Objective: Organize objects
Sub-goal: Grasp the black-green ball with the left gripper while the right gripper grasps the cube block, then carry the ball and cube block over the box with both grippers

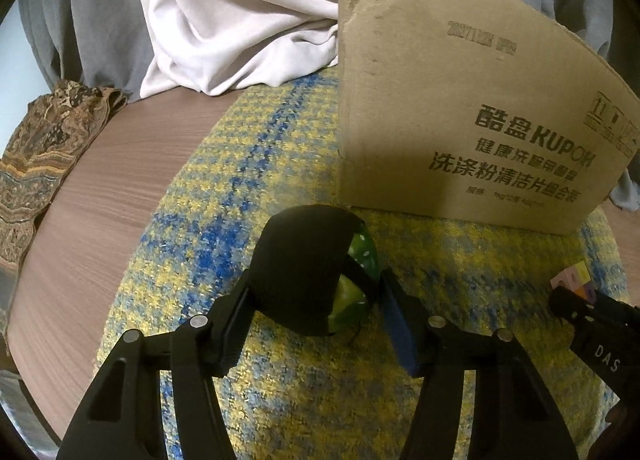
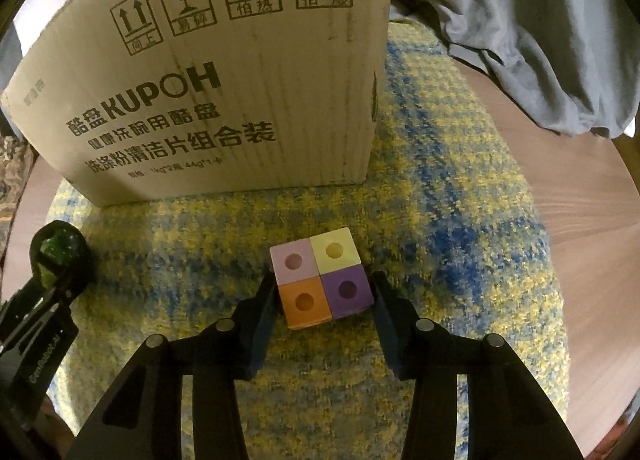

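Observation:
A green ball in a black fabric wrap (image 1: 316, 272) lies on the yellow-blue woven mat (image 1: 224, 188). My left gripper (image 1: 314, 296) is closed around it, both pads against its sides. It also shows in the right wrist view (image 2: 58, 256). A four-colour block with holes (image 2: 322, 282) sits on the mat (image 2: 460, 220). My right gripper (image 2: 324, 296) is open, its fingers on either side of the block with small gaps. The block's corner shows in the left wrist view (image 1: 572, 280). A KUPOH cardboard box (image 2: 224, 88) stands just behind both.
The box (image 1: 460, 100) stands upright on the mat on a round wooden table (image 1: 100, 220). White cloth (image 1: 240, 20) and grey cloth (image 2: 540, 40) lie at the back. A patterned brown cloth (image 1: 44, 164) lies at the left table edge.

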Motion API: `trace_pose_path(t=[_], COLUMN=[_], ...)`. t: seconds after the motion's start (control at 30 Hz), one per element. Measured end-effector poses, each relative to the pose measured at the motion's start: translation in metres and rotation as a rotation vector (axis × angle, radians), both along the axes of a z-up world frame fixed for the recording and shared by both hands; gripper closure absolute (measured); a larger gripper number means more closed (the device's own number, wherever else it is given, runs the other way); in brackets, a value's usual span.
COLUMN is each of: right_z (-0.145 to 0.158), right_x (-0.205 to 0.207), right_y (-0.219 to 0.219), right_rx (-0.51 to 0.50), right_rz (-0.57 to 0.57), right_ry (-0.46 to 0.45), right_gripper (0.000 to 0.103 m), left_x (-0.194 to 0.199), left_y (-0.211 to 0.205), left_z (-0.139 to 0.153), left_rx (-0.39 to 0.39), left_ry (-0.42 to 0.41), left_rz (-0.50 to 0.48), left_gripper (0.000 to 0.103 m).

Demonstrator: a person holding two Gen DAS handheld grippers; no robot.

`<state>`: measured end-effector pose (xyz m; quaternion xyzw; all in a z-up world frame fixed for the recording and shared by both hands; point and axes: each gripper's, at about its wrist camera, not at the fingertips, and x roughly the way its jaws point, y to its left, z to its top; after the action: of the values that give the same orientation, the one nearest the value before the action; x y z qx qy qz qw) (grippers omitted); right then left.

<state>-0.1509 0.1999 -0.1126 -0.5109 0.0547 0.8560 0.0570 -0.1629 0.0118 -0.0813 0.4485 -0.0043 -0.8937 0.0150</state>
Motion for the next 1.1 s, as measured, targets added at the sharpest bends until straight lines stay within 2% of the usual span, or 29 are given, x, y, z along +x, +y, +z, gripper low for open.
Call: trace_pose_path(t=[0.23, 0.43, 0.7, 1.1], right_z=[0.014, 0.033, 0.078, 0.128], right_x=[0.013, 0.024, 0.036, 0.037], right_y=[-0.002, 0.000, -0.002, 0.004], right_rx=[0.018, 0.029, 0.029, 0.040], right_rz=[0.011, 0.024, 0.029, 0.042], right_ry=[0.046, 0.099, 0.174, 0.276], right_gripper=[0.058, 0.058, 0.058, 0.058], left_x=[0.011, 0.021, 0.030, 0.029], left_y=[0.002, 0.006, 0.011, 0.018], left_z=[0.012, 0.033, 0.062, 0.106], left_rx=[0.013, 0.020, 0.034, 0.037], left_ry=[0.021, 0.065, 0.118, 0.194], left_rz=[-0.018, -0.033, -0.052, -0.078], left_gripper=[0.045, 0.045, 0.045, 0.045])
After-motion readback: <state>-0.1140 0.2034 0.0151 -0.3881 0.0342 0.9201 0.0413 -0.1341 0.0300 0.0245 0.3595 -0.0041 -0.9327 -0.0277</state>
